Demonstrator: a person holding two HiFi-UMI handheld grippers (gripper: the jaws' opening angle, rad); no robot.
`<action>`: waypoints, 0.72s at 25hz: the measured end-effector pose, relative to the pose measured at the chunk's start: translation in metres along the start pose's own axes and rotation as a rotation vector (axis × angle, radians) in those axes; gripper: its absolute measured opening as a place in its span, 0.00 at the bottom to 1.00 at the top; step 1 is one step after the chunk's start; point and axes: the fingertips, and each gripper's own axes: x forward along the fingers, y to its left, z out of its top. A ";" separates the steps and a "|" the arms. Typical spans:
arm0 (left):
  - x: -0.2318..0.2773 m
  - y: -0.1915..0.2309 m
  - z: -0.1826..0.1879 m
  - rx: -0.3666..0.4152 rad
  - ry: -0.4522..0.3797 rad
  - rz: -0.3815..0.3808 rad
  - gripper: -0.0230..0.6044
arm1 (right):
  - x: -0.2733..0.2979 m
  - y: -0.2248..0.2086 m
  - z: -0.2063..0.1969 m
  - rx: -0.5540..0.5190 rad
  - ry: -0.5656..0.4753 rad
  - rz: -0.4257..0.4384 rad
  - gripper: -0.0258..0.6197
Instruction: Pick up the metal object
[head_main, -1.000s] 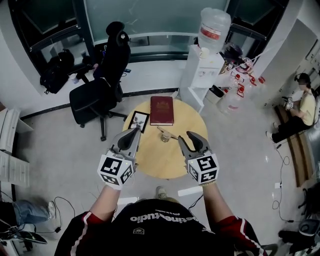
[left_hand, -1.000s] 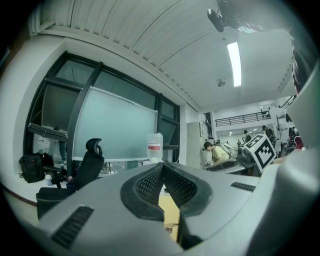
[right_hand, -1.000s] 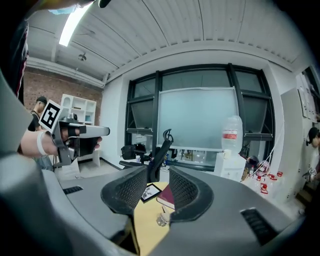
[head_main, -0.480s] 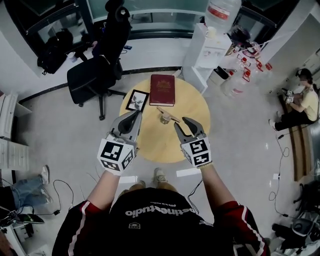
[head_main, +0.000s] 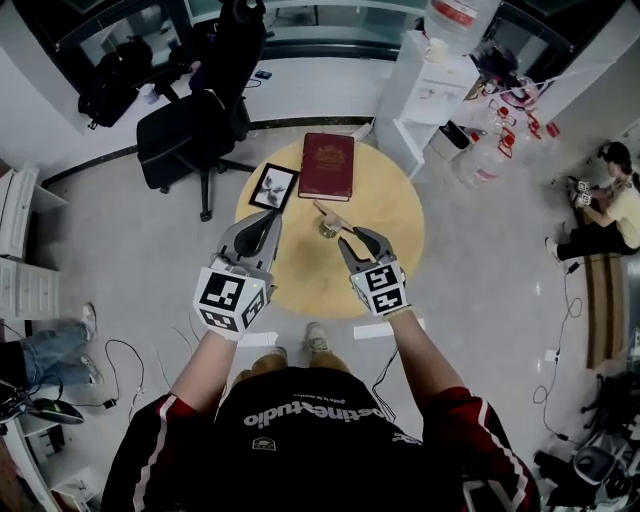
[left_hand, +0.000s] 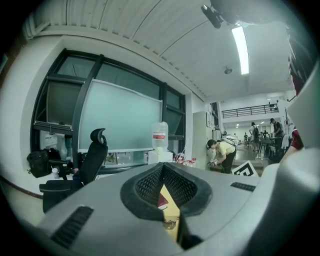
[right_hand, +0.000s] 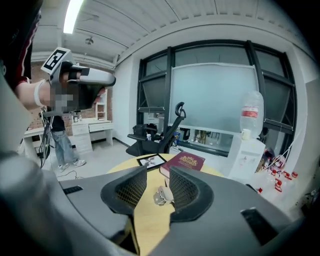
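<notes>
Now, the containers off the table first. A large water bottle (head_main: 455, 12) is seated neck-down on a white dispenser (head_main: 425, 95), and how full it stands cannot be judged. A pale mug (head_main: 434, 48) is set beside it on the dispenser's top, its inside unseen. Clear bottles with red caps (head_main: 490, 160) are gathered on the floor just beside the dispenser.

On to the round wooden table (head_main: 395, 205). A red book (head_main: 326, 166) is laid at the far edge, with a black-framed picture (head_main: 273, 187) just beside it on the left. The metal object (head_main: 329, 229) is found near the table's middle. A small wooden stick (head_main: 328, 211) lies at its far side; whether the two touch cannot be settled.

The right gripper (head_main: 358, 240) is held over the table with its jaws spread wide, and nothing is gripped by it. In the head view the metal object is seen just ahead of the tips, a little toward the left jaw. In the right gripper view it is framed in the gap beyond the pads, close by the right-hand pad and partly hidden by it. No contact can be made out.

The left gripper (head_main: 268, 220) is held over the table's near left part. Its jaws are pressed together at the tips and nothing is pinched. The metal object is left off to its right.
</notes>
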 end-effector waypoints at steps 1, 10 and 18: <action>0.001 0.000 0.000 -0.011 0.002 0.005 0.06 | 0.006 0.000 -0.006 -0.002 0.014 0.012 0.28; 0.016 -0.004 -0.017 -0.007 0.022 0.072 0.06 | 0.052 -0.004 -0.047 -0.090 0.079 0.109 0.29; 0.026 0.007 -0.037 -0.018 0.049 0.119 0.06 | 0.089 -0.002 -0.070 -0.155 0.113 0.156 0.29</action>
